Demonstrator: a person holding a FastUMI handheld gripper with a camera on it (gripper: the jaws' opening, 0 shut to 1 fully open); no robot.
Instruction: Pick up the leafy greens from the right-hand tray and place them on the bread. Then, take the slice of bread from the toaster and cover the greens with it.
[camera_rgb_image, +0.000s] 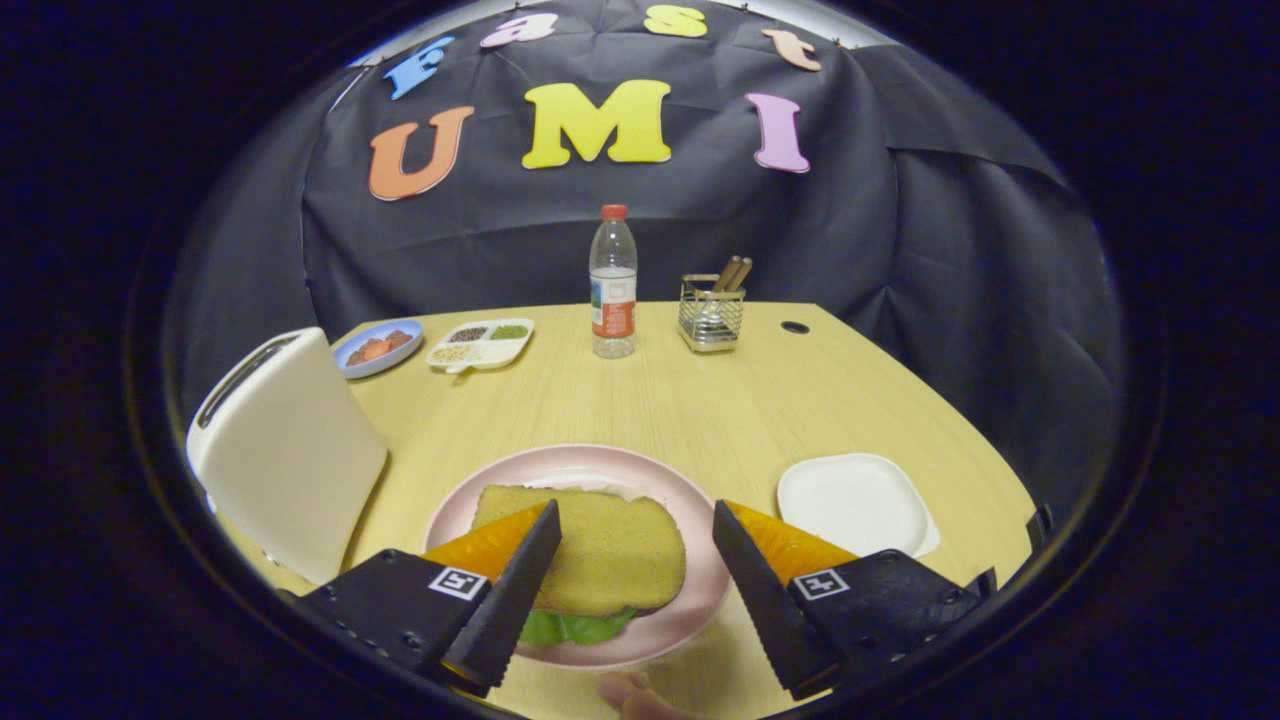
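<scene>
A slice of brown bread (600, 545) lies on top of leafy greens (575, 628) on the pink plate (700, 520), with a green leaf edge poking out at the near side. My gripper (635, 535) is open, its two black fingers (520, 585) standing apart on either side of the bread, with nothing pressed between them. The white toaster (285, 450) stands to the left of the plate. A white square tray (855, 500) sits to the right of the plate, bare.
At the back of the wooden table stand a water bottle (613, 285), a wire basket with wooden utensils (712, 310), a divided white dish with grains (482, 343) and a blue plate with food (378, 348). Fingertips of a hand (635, 697) show below the plate.
</scene>
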